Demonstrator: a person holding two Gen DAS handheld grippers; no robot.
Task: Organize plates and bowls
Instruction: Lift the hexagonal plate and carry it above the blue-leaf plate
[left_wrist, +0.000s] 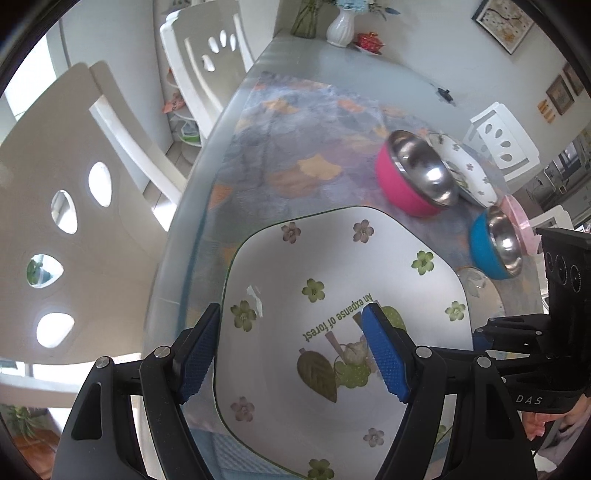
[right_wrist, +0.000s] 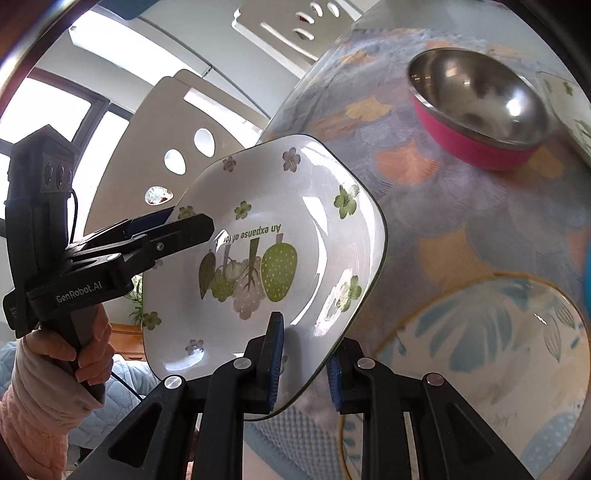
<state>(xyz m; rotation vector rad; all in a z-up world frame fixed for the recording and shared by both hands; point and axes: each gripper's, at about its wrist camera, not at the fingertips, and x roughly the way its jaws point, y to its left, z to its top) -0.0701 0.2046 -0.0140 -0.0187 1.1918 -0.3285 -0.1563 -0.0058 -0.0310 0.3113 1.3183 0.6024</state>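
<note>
From the left wrist, your left tool (left_wrist: 291, 354) stood spread wide, one finger over the square plate (left_wrist: 332, 295) and one outside its rim, not squeezing. The plate hung above the desk (left_wrist: 295, 147), near the pink bowl (left_wrist: 402, 184) and blue bowl (left_wrist: 487, 251).

From the right wrist, your right tool (right_wrist: 304, 363) was pinching the plate's (right_wrist: 258, 229) near rim, pads pressed almost together. The plate was tilted, off the desk (right_wrist: 443, 229). It looked hard, shiny and slippery, and it would likely break if dropped. The rim seemed the best place to hold it.
</note>
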